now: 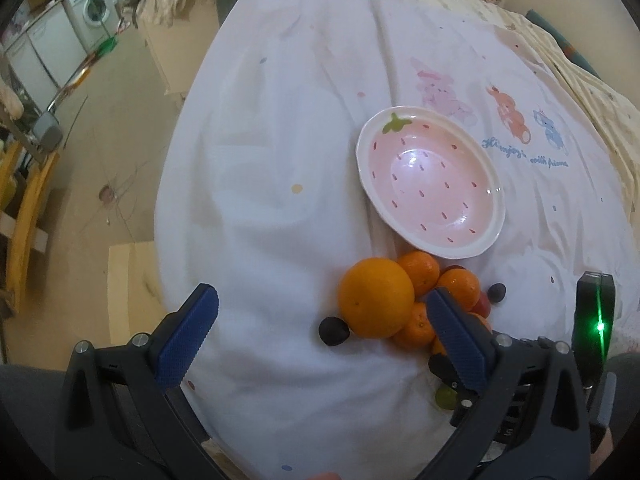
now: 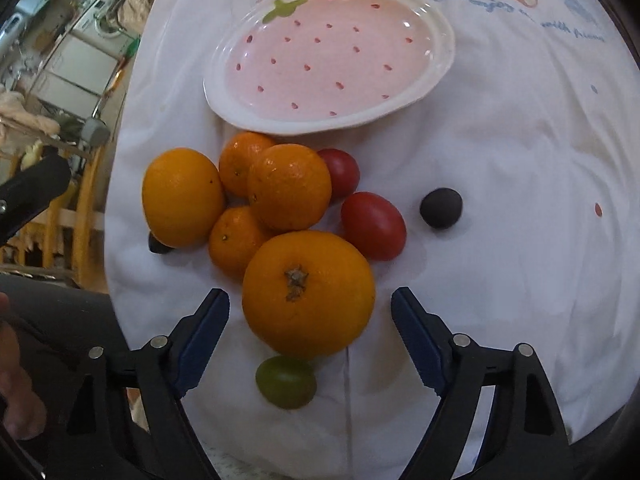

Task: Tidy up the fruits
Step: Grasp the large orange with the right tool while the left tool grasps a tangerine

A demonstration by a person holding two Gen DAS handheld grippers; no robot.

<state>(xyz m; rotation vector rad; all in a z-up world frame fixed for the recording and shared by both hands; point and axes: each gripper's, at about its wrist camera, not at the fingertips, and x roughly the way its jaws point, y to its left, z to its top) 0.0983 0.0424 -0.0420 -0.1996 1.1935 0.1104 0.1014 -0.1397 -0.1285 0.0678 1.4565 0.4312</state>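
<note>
A pink strawberry-patterned bowl [image 1: 432,184] [image 2: 328,56] lies empty on the white cloth. Below it sits a pile of fruit: a large orange [image 1: 376,298] [image 2: 182,196], another large orange with its stem up [image 2: 308,292], several small mandarins [image 2: 288,190], two red tomatoes [image 2: 374,226], a dark plum [image 2: 441,207] [image 1: 496,292], another dark plum [image 1: 333,331], and a green fruit [image 2: 286,380]. My left gripper [image 1: 320,336] is open, its right finger beside the large orange. My right gripper [image 2: 310,336] is open, with the stem-up orange between its fingers.
The white cloth [image 1: 280,160] covers a table with cartoon animals printed at the back right. The table's left edge drops to a beige floor [image 1: 100,168]. A washing machine [image 1: 90,12] and wooden furniture [image 1: 24,208] stand at the far left.
</note>
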